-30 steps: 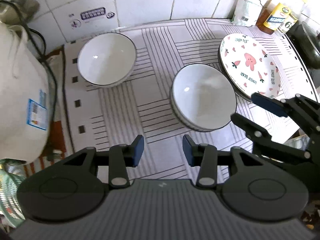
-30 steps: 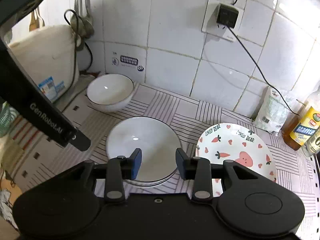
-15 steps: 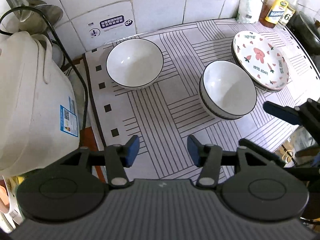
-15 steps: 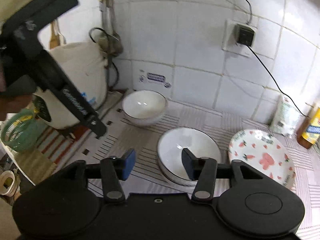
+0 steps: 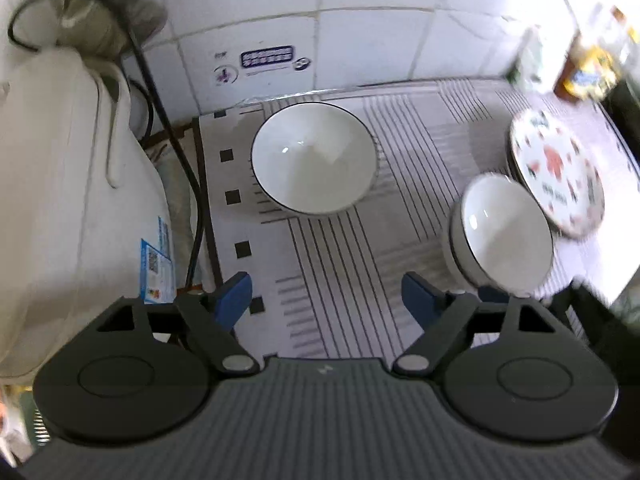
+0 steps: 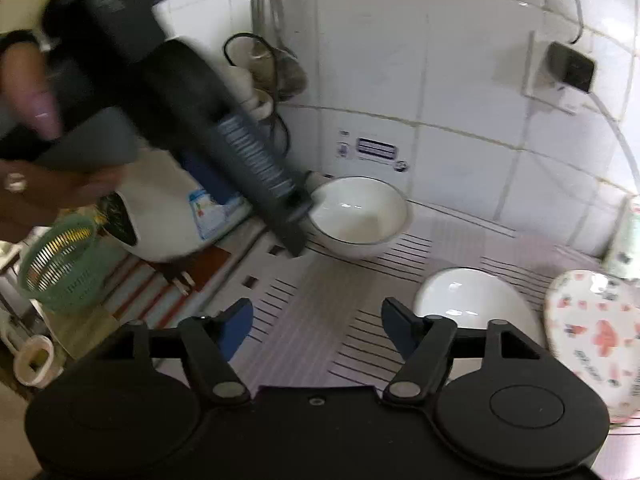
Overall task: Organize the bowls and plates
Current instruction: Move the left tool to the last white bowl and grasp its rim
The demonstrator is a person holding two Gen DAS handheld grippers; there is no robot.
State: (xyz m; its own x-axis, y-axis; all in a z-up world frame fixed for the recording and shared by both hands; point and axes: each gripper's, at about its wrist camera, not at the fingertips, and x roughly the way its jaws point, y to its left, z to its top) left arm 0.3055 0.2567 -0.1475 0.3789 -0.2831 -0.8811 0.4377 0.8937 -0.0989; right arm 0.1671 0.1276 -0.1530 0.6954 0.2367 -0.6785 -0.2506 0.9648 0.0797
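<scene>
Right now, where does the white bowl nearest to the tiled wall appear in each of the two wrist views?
Left wrist view: the bowl nearest the wall sits above the middle of the picture, on the striped mat.
Right wrist view: the same bowl lies just right of the middle, partly behind the other device.
Shared landmark: the blue sticker on the wall tile, just above the bowl in both.

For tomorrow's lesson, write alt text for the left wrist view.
The left gripper, its jaws opening with nothing between them, hovers over a striped mat. Ahead sits a white bowl; to the right, stacked bowls beside a patterned plate.
</scene>
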